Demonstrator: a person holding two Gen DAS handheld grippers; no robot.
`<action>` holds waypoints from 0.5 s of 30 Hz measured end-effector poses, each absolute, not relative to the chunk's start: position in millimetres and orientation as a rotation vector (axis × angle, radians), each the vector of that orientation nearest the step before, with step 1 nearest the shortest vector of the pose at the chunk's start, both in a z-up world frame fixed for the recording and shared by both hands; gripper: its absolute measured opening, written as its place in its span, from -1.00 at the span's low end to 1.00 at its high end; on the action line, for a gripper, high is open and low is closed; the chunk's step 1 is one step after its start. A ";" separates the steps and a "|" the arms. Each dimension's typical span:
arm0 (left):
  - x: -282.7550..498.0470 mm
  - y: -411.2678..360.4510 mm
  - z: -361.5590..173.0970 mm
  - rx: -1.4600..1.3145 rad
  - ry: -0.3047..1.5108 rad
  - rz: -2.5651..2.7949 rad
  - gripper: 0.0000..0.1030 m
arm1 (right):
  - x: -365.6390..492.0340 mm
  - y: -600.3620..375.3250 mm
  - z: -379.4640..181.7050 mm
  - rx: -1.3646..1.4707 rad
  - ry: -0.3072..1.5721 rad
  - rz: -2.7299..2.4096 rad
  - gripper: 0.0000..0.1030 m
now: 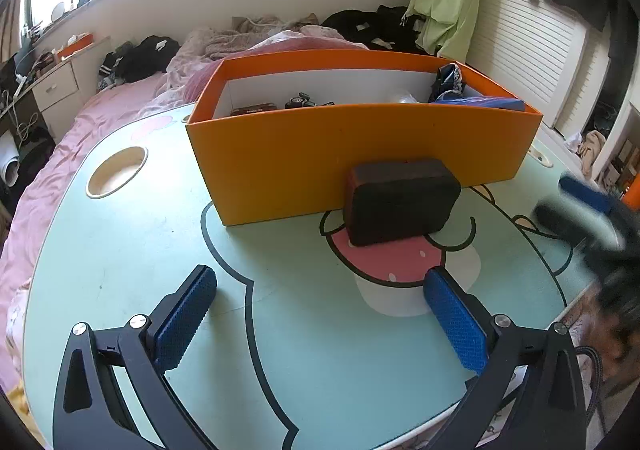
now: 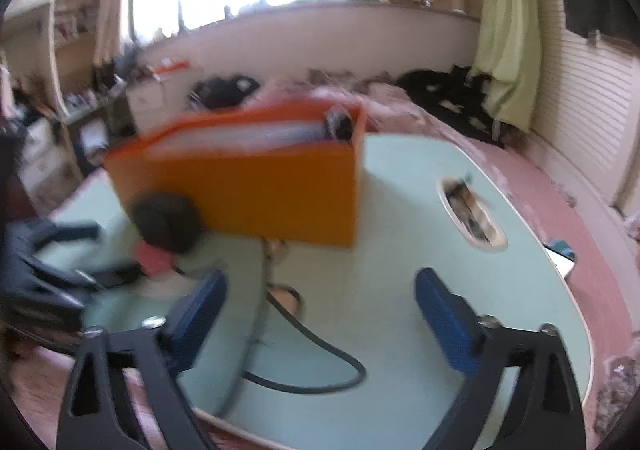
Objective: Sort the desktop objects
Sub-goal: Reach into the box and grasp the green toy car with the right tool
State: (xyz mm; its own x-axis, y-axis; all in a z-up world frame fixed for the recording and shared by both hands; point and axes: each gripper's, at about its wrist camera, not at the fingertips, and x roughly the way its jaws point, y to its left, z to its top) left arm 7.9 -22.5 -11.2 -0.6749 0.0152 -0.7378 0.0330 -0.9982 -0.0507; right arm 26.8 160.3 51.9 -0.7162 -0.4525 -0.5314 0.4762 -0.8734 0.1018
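Note:
A dark, rounded rectangular case (image 1: 400,202) stands on the mint cartoon-printed table (image 1: 120,250), against the front wall of an orange box (image 1: 360,154). Small dark items and a blue cloth lie inside the box. My left gripper (image 1: 320,290) hovers low over the table in front of the case, wide open with nothing between its blue pads (image 1: 184,314). The right gripper (image 1: 580,210) shows as a blur at the right edge. In the blurred right wrist view, my right gripper (image 2: 320,298) is open and empty; the case (image 2: 166,222) sits beside the box (image 2: 240,186) at left.
A round cup recess (image 1: 117,172) lies in the table at left. A slot (image 2: 472,214) in the table holds small things at right. A pink bed with clothes surrounds the table; a white card (image 2: 562,264) rests at its right edge.

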 end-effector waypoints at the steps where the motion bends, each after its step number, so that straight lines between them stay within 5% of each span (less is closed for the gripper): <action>1: 7.6 -22.7 -10.6 1.262 0.093 -2.865 1.00 | 26.6 157.5 66.5 0.731 0.034 -2.479 0.62; 3: 8.1 -22.9 -9.1 1.257 0.086 -2.864 0.99 | 17.8 142.2 96.0 0.719 0.029 -2.366 0.37; 5: 9.2 -19.0 -3.4 1.252 0.079 -2.864 0.99 | -6.2 116.3 117.3 0.783 0.060 -2.269 -0.23; 6: 9.1 -18.6 -3.4 1.252 0.079 -2.864 0.99 | -22.3 99.2 123.5 0.834 0.099 -2.233 -0.36; 15: 14.8 -17.7 -3.2 1.247 0.078 -2.866 0.99 | -121.8 -20.5 65.6 1.285 0.457 -2.055 -0.45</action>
